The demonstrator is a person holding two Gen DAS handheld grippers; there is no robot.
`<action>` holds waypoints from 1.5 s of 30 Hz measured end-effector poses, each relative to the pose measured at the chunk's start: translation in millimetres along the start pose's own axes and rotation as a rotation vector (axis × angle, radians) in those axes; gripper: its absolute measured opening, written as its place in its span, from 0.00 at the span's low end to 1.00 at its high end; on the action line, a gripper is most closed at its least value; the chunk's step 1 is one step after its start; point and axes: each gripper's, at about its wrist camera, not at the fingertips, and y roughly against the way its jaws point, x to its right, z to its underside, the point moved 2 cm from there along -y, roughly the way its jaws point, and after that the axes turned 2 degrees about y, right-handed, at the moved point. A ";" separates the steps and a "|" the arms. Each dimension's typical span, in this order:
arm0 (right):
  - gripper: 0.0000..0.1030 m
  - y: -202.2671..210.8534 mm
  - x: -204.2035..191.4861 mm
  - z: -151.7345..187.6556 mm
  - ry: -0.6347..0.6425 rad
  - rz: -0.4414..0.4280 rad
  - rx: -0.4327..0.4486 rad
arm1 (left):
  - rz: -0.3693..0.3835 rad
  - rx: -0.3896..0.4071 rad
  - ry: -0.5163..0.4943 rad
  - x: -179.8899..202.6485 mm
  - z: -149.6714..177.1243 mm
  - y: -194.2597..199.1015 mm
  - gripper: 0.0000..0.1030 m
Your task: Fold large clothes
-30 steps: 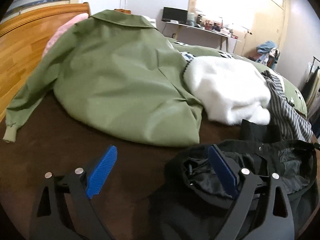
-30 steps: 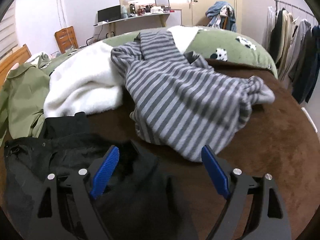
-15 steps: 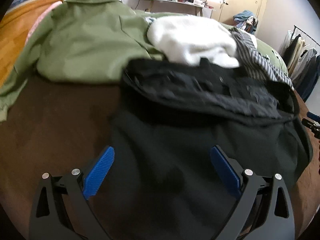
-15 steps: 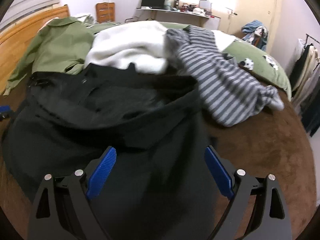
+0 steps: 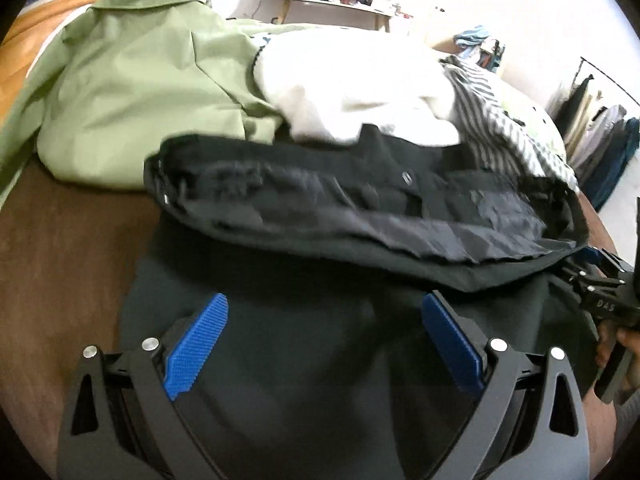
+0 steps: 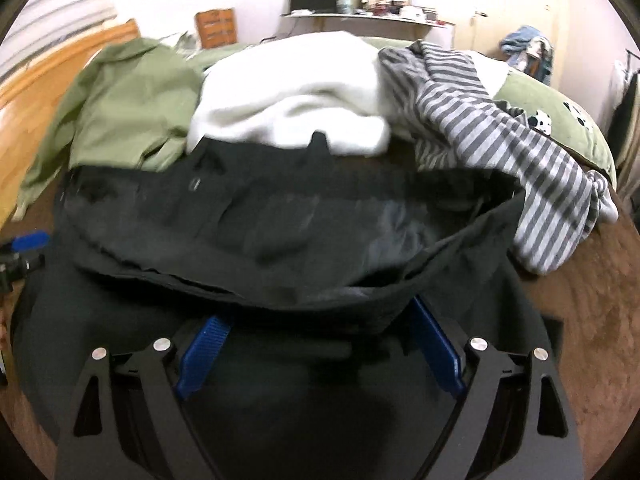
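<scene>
A large black garment [image 5: 320,344] lies spread on the brown bed cover, its open waist and grey lining [image 5: 400,220] facing me. It also shows in the right wrist view [image 6: 280,240]. My left gripper [image 5: 324,316] is open, its blue pads low over the black cloth near the left side. My right gripper [image 6: 320,320] is open, its fingertips tucked under the garment's front hem; it also shows at the right edge of the left wrist view [image 5: 600,284].
Behind the black garment lie a green jacket [image 5: 140,80], a white fleece [image 5: 352,80] and a grey striped top [image 6: 500,120]. The brown bed cover [image 5: 60,260] shows on both sides. A wooden headboard [image 6: 40,80] is at left, a desk at the far wall.
Both grippers have pulled back and lowered over the black garment, which now fills the foreground. The right gripper's tips have slid under its hem. Both stay open.
</scene>
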 end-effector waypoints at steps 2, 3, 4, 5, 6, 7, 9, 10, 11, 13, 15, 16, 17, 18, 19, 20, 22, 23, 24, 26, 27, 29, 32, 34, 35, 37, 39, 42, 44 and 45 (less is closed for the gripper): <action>0.84 -8.6 4.4 -16.2 0.000 0.023 0.011 | -0.031 0.016 -0.001 -2.8 -13.4 -7.8 0.93; 0.84 -12.6 6.4 -22.2 -0.001 0.032 0.013 | -0.046 0.020 0.002 -4.8 -18.3 -11.3 0.93; 0.84 -19.3 8.6 -29.2 -0.005 0.041 0.009 | -0.065 0.023 0.012 -8.5 -25.2 -18.2 0.93; 0.84 -24.0 10.0 -32.4 -0.008 0.047 0.005 | -0.078 0.022 0.020 -11.1 -29.6 -23.3 0.93; 0.84 -31.6 11.3 -37.7 -0.006 0.057 -0.003 | -0.096 0.021 0.025 -15.2 -34.0 -29.7 0.93; 0.84 -39.6 12.1 -42.2 0.000 0.073 -0.010 | -0.114 0.018 0.029 -19.2 -37.5 -35.8 0.93; 0.84 -54.3 13.9 -47.0 0.004 0.089 -0.031 | -0.164 -0.003 0.033 -28.1 -43.6 -54.3 0.93; 0.84 -60.3 15.6 -47.8 -0.001 0.092 -0.039 | -0.180 -0.020 0.038 -32.9 -44.8 -63.7 0.93; 0.84 -69.3 18.3 -49.1 -0.011 0.102 -0.053 | -0.188 -0.030 0.041 -36.2 -45.4 -69.6 0.93; 0.84 -86.5 25.7 -49.1 -0.031 0.120 -0.075 | -0.214 -0.055 0.051 -45.5 -45.7 -85.2 0.93; 0.84 -99.7 31.8 -46.5 -0.048 0.115 -0.093 | -0.223 -0.063 0.062 -51.3 -45.6 -93.8 0.93; 0.84 -106.9 34.6 -45.2 -0.058 0.102 -0.104 | -0.220 -0.068 0.069 -54.5 -45.6 -97.6 0.94; 0.85 -111.7 36.4 -43.9 -0.070 0.094 -0.116 | -0.216 -0.071 0.075 -57.7 -45.7 -101.6 0.95; 0.86 -116.9 38.4 -42.4 -0.079 0.089 -0.125 | -0.216 -0.074 0.076 -60.2 -46.3 -105.6 0.95; 0.87 -120.8 39.3 -41.4 -0.083 0.089 -0.125 | -0.221 -0.080 0.076 -62.5 -47.7 -109.9 0.95; 0.90 -124.8 40.8 -41.0 -0.084 0.097 -0.119 | -0.223 -0.083 0.079 -63.5 -48.6 -112.6 0.95; 0.91 -131.1 43.5 -40.5 -0.095 0.100 -0.113 | -0.228 -0.085 0.080 -65.0 -51.8 -117.7 0.95; 0.92 -134.5 44.9 -40.5 -0.100 0.103 -0.111 | -0.233 -0.078 0.079 -65.3 -53.0 -119.5 0.95; 0.93 -136.7 45.4 -41.0 -0.101 0.106 -0.106 | -0.237 -0.076 0.080 -65.3 -53.5 -121.2 0.95; 0.93 -137.6 44.2 -41.7 -0.099 0.109 -0.098 | -0.235 -0.078 0.083 -65.6 -53.5 -123.3 0.95; 0.93 -135.4 43.5 -42.0 -0.096 0.111 -0.088 | -0.234 -0.078 0.084 -64.8 -53.2 -122.9 0.95; 0.94 -126.2 43.6 -43.6 -0.107 0.092 -0.051 | -0.235 -0.070 0.083 -63.7 -53.6 -118.3 0.94; 0.94 -104.1 43.8 -46.9 -0.121 0.071 -0.011 | -0.242 -0.050 0.072 -61.0 -55.8 -102.9 0.94; 0.94 -85.8 35.5 -49.5 -0.103 0.050 0.017 | -0.218 -0.027 0.072 -57.8 -57.2 -88.0 0.94; 0.94 -74.2 28.0 -50.2 -0.085 0.042 0.034 | -0.204 -0.013 0.070 -55.7 -55.7 -75.6 0.94; 0.94 -57.5 9.3 -49.8 -0.061 0.003 0.031 | -0.183 0.011 0.063 -52.1 -48.5 -53.0 0.94; 0.94 -47.0 -7.0 -45.3 -0.074 -0.046 0.024 | -0.158 0.019 0.050 -49.6 -37.6 -36.4 0.94; 0.94 -45.9 -33.1 -41.6 -0.095 -0.082 -0.001 | -0.175 0.003 0.031 -51.1 -15.9 -22.8 0.94; 0.94 -49.8 -52.2 -39.6 -0.067 -0.089 -0.015 | -0.171 0.006 0.025 -51.1 -0.6 -13.4 0.94; 0.94 -54.9 -63.8 -39.8 -0.044 -0.089 -0.026 | -0.172 0.001 0.025 -51.4 8.6 -9.0 0.94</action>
